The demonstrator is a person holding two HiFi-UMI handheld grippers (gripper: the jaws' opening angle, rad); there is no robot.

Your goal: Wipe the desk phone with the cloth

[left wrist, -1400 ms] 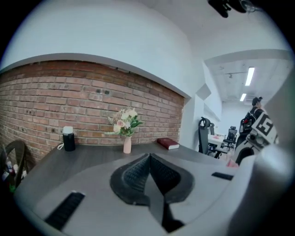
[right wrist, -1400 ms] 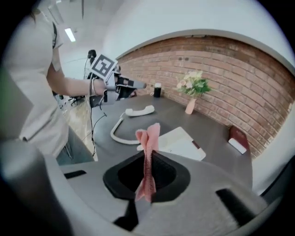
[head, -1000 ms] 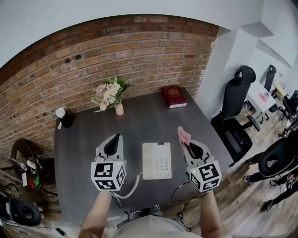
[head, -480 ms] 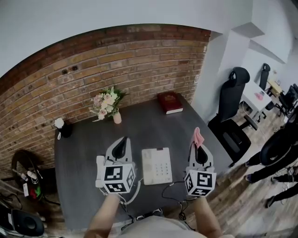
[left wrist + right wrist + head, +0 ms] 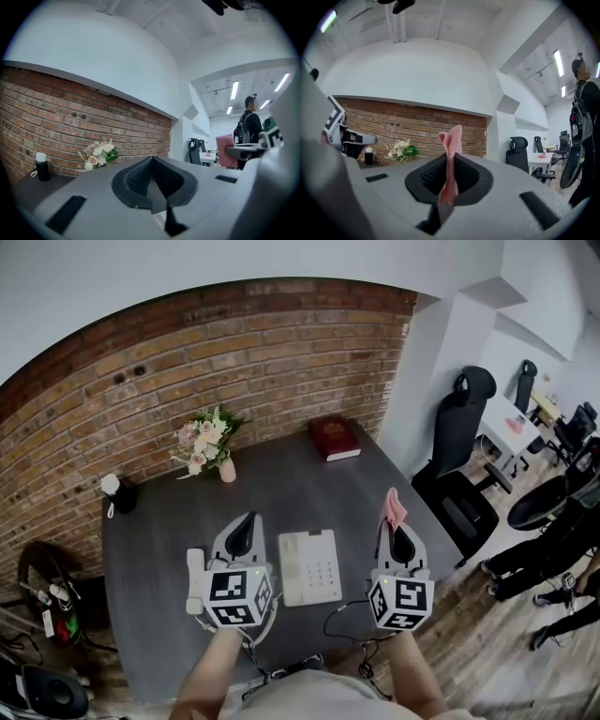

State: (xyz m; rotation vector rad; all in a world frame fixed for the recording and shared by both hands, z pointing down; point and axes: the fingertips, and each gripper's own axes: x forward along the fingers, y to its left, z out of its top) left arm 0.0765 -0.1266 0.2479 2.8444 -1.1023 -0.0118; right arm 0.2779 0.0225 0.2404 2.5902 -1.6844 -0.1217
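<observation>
The white desk phone [image 5: 309, 566] lies on the dark grey desk [image 5: 309, 484] between my two grippers. Its white handset [image 5: 194, 575] rests on the desk to the left, half hidden by my left gripper's marker cube. My left gripper [image 5: 247, 524] hovers left of the phone with its jaws shut and nothing between them; in its own view the left gripper [image 5: 151, 161] points at the brick wall. My right gripper [image 5: 393, 526] is to the right of the phone, shut on a pink cloth [image 5: 396, 509]. That cloth [image 5: 452, 140] sticks up from the right gripper [image 5: 450, 164].
A vase of flowers [image 5: 204, 439], a red book [image 5: 335, 438] and a black bottle [image 5: 116, 493] stand along the desk's far side by the brick wall. Cables [image 5: 347, 615] hang at the front edge. Black office chairs [image 5: 466, 456] and a person [image 5: 553, 540] are on the right.
The right gripper has moved right, away from the phone, still holding the cloth. The left gripper has shifted slightly right, and the handset now shows to its left.
</observation>
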